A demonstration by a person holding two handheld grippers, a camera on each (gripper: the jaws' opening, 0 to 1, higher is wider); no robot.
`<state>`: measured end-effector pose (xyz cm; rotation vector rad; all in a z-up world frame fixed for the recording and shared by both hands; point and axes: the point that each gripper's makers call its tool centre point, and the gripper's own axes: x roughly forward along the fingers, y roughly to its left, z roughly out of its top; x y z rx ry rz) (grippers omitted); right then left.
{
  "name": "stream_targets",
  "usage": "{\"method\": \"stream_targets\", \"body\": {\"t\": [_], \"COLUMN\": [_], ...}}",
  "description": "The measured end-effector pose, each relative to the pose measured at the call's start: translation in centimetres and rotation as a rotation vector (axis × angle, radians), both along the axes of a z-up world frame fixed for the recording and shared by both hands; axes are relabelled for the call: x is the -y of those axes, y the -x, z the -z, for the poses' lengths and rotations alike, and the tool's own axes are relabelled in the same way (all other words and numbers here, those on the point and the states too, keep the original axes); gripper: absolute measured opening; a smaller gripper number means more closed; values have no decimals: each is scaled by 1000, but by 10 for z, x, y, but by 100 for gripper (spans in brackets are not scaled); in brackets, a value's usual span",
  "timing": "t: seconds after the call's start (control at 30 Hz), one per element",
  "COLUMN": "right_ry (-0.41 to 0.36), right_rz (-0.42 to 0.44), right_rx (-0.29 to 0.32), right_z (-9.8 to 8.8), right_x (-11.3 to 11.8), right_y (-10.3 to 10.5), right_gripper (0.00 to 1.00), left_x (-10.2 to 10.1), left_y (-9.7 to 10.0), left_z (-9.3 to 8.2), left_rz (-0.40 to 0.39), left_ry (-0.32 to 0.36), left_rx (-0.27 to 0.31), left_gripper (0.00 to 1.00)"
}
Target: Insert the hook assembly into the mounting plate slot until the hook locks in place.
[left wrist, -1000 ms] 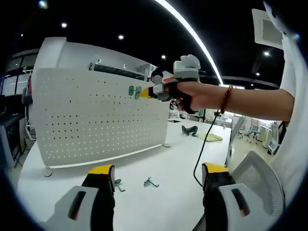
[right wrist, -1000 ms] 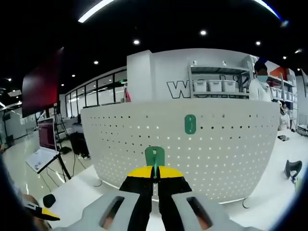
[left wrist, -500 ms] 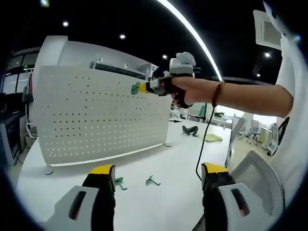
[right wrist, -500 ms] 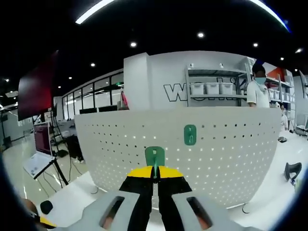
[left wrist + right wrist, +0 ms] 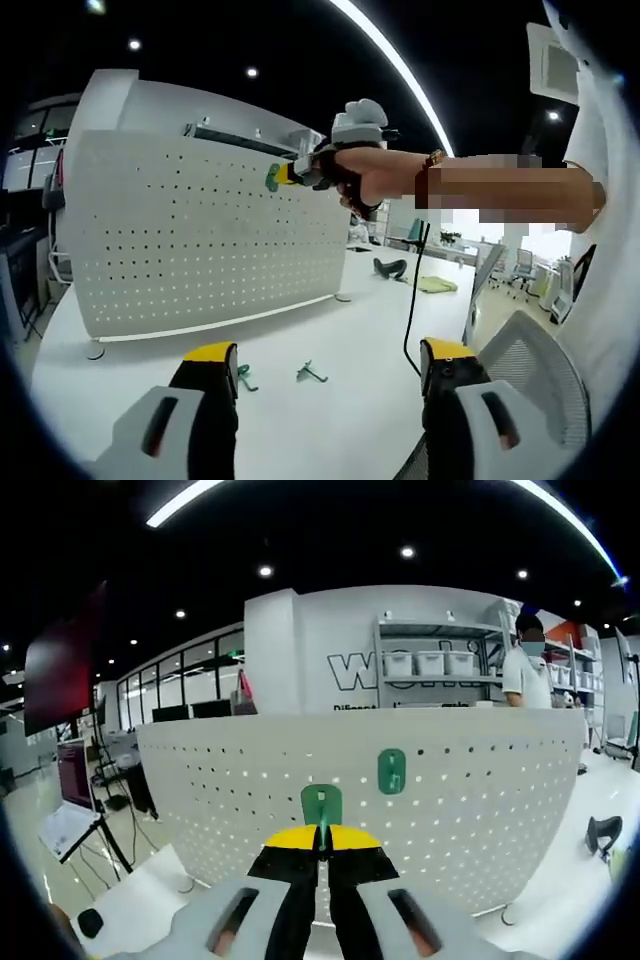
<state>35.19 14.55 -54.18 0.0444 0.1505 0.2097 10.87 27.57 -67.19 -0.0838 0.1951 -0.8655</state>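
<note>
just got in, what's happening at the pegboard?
A person is hanging green hooks on the white pegboard. The right claw is shut on a green hook and holds it up near the board's upper area. One green hook is already on the board. The left claw is open, low over the white table, where two more hooks lie.

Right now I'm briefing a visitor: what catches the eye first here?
The white pegboard standing on the table, with one green hook already on it. The right gripper, jaws shut on a second hook, is held up near the board's top. Two more hooks lie on the table.
</note>
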Motion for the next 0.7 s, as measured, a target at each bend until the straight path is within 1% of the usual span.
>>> {"method": "stream_targets", "body": {"t": [0.1, 0.2, 0.33, 0.5, 0.7], "right_ry": [-25, -21, -36, -36, -30], "right_rz": [1, 14, 22, 34, 32], "right_rx": [-6, 0, 2, 4, -1], "right_z": [0, -2, -7, -12, -14], "right_x": [-1, 0, 0, 1, -2], "right_y": [-3, -7, -14, -21, -29], "right_gripper": [1, 1, 1, 1, 1], "left_x": [0, 0, 2, 6, 3], "left_y": [1, 1, 3, 8, 6], "left_z": [1, 1, 1, 2, 3], "left_rz": [9, 8, 15, 41, 39], "left_ry": [3, 4, 11, 0, 10], "left_rx": [-9, -5, -11, -16, -24], "left_gripper": [76, 76, 76, 76, 75]}}
